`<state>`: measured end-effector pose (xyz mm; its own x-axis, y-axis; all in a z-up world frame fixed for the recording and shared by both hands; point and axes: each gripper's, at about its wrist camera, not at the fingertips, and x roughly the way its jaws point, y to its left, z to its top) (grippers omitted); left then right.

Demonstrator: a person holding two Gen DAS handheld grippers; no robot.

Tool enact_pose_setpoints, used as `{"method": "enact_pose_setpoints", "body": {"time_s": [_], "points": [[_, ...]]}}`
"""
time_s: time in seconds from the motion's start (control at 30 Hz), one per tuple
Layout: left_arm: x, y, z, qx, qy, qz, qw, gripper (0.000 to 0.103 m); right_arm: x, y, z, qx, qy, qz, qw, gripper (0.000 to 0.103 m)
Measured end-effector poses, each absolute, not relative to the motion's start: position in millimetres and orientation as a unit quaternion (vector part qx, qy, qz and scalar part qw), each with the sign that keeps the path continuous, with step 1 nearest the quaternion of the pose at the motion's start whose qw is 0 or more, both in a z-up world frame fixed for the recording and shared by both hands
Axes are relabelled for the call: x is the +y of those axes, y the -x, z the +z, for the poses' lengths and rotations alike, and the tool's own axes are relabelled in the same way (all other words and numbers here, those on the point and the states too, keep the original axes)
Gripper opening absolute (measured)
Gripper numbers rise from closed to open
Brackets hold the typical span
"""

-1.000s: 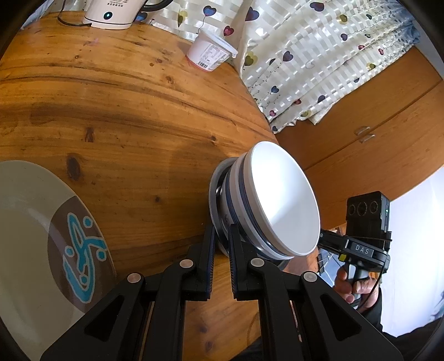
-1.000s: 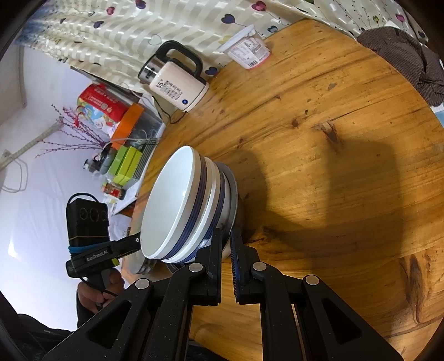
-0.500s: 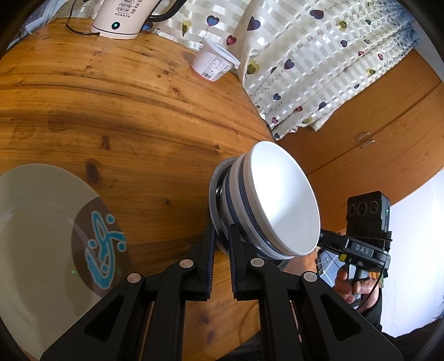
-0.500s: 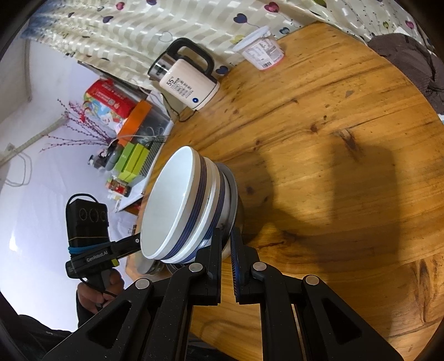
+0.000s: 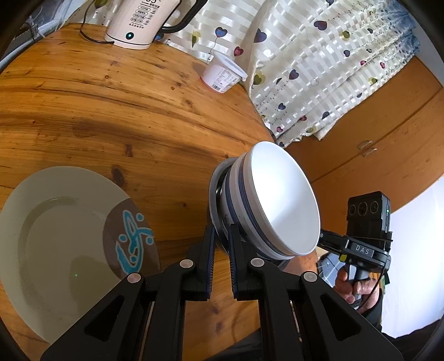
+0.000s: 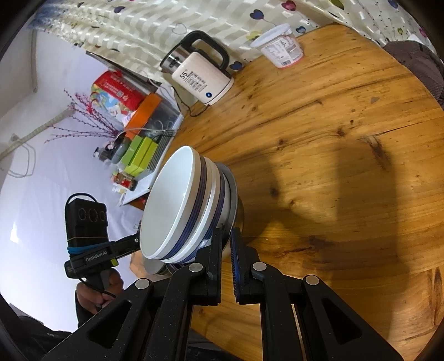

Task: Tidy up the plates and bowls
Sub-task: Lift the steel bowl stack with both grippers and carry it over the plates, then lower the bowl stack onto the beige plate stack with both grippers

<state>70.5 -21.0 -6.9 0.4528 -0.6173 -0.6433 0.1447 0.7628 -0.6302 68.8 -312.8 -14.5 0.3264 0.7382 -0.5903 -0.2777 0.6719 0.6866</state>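
Both tools, left (image 5: 221,236) and right (image 6: 226,236), stay pinched on opposite rims of our bowl stack (image 5: 266,202): smooth white nested bowls with navy bands over a grey metal one. Over the last second we have carried it above the counter (image 5: 111,111), glossy knotty pine, toward the broad glazed plate (image 5: 55,236) with its brown patch and turquoise squiggle, which now shows fuller; we judge the set-down close. Beyond stand a plastic tub (image 5: 223,73) and cream kettle (image 5: 138,22).

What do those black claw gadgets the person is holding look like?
Each claw is matte black plastic: two angular fingers with silver rivets and ribbed blue pads. Behind sits a boxy black module with three round lenses, on a pistol handle with a thin black cable. The left one has blue bands and "GenRobot.AI" lettering.
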Motion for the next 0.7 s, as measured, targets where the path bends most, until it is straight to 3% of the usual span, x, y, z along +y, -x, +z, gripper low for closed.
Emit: {"method": "enact_pose_setpoints", "body": {"time_s": [0.7], "points": [[11, -52, 2, 0.453, 0.263, -0.207, 0.826, 0.008, -275, -77, -7, 0.483, -0.219, 0.351, 0.771, 0.007]]}}
